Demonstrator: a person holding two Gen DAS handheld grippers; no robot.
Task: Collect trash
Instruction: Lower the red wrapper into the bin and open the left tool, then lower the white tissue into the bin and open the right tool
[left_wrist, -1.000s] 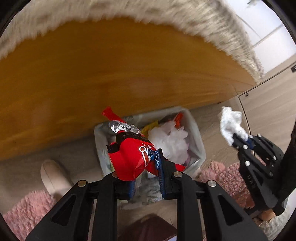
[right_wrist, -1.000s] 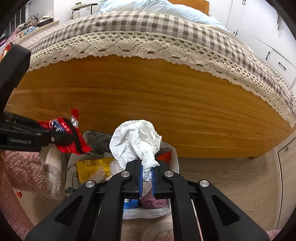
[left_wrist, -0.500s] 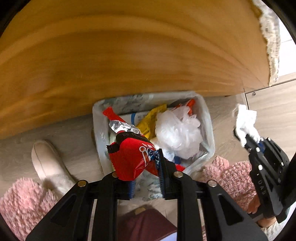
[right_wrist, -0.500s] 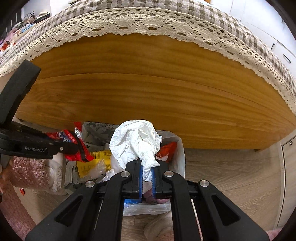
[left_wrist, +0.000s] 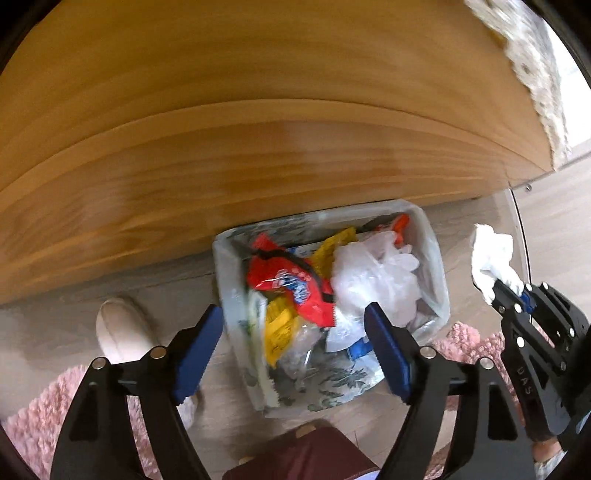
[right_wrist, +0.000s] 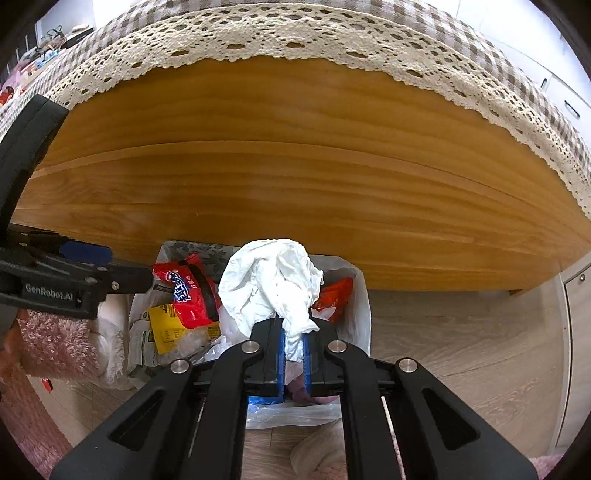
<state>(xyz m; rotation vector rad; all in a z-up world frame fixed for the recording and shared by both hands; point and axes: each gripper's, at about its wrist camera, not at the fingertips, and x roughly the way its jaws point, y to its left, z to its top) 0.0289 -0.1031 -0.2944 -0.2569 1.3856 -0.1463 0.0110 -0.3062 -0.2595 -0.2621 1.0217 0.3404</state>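
White crumpled tissue paper is clenched between the jaws of the right gripper, which grasp its lower tail so the bulk of the wad stands up beyond the tips. Directly beyond and below that wad, in the right wrist view, sits the small rectangular waste bin lined with a clear plastic bag, standing on the pale wood floor against the honey-coloured wooden side of a bed. The tissue hangs over the bin's nearer, right-hand portion, so a release looks likely to land inside, though from the left wrist view the wad appears off to the right of the rim, and the fisheye lens makes the true offset hard to judge.

The left gripper hovers above the bin's left half with its jaws opening and nothing between them. A red crinkled snack wrapper lies beneath it on the heap, its long axis running diagonally across the bin, beside yellow packets and a bunched clear plastic bag. The right gripper is the one with trash left to drop.
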